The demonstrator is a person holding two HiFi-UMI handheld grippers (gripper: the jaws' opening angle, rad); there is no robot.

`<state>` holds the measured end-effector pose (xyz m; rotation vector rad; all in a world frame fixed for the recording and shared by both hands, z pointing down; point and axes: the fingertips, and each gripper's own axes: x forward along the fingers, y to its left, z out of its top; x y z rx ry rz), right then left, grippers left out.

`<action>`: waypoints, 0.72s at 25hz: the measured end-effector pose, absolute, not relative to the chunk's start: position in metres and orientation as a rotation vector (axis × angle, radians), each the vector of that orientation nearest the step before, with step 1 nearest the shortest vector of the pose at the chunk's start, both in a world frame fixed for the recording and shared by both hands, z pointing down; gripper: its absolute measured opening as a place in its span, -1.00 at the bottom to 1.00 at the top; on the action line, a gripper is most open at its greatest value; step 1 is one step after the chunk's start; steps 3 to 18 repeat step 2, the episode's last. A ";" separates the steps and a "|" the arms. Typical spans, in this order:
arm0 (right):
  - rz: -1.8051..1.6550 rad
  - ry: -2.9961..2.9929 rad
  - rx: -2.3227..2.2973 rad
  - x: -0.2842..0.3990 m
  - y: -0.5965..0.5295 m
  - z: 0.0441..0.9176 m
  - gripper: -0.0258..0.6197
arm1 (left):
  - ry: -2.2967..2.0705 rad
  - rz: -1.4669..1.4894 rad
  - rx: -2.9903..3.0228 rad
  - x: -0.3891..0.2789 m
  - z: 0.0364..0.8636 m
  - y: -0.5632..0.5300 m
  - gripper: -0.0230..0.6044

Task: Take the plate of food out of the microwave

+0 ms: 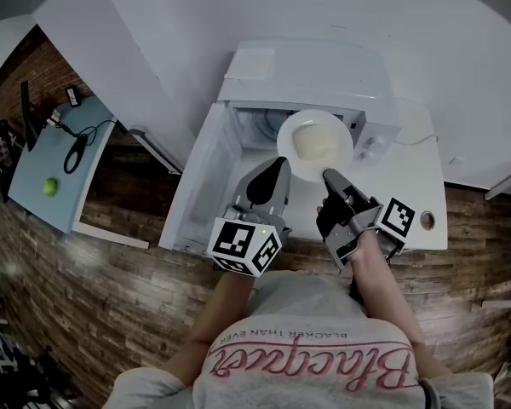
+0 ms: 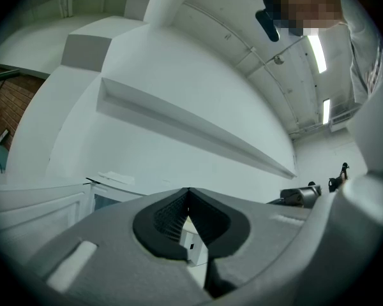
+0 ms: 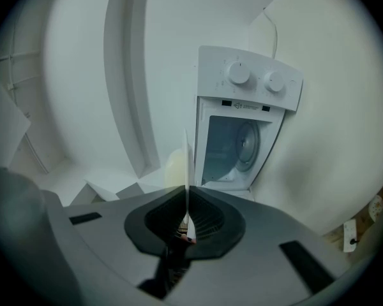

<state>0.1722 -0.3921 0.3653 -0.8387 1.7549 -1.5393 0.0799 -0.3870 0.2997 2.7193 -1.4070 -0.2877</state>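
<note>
Plate [image 1: 286, 136] of pale food [image 1: 315, 143] hangs in the air just in front of the open microwave [image 1: 264, 66], face up and about level, its near rim pinched by the right gripper [image 1: 328, 175], whose jaws press on that rim from above and below; the plate is round, so it has no long axis to speak of, and the gripped edge faces the person. The door [image 1: 206, 173] stands swung out to the left and bounds that side; the left gripper [image 1: 277, 164] sits between door and plate, close to the plate's left rim but apart from it, jaws pressed together on nothing. To the right and toward the person the white counter [image 1: 422, 194] lies bare, so the open room is there. The head view alone shows both grippers at once, and the blue table [image 1: 34, 177] well off to the left. The right gripper view (rolled on its side) shows the plate [image 3: 186, 164] edge-on as a thin line running out from the closed pads [image 3: 204, 222], the food [image 3: 174, 167] on one face, and beyond it the lit cavity [image 3: 233, 148] with two knobs [image 3: 239, 74]. The left gripper view shows only its shut jaw tips, white wall and ceiling lights; the plate is not in it.
</note>
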 end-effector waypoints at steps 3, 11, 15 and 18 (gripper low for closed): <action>-1.540 1.756 -0.834 0.171 -0.392 0.364 -0.85 | -1.409 -0.289 2.722 0.079 0.299 -0.387 -0.91; -1.540 1.756 -0.834 0.171 -0.392 0.364 -0.85 | -1.409 -0.289 2.722 0.079 0.299 -0.387 -0.91; -1.540 1.756 -0.834 0.171 -0.392 0.364 -0.85 | -1.409 -0.289 2.722 0.079 0.299 -0.387 -0.91; -1.540 1.756 -0.834 0.171 -0.392 0.364 -0.85 | -1.409 -0.289 2.722 0.079 0.299 -0.387 -0.91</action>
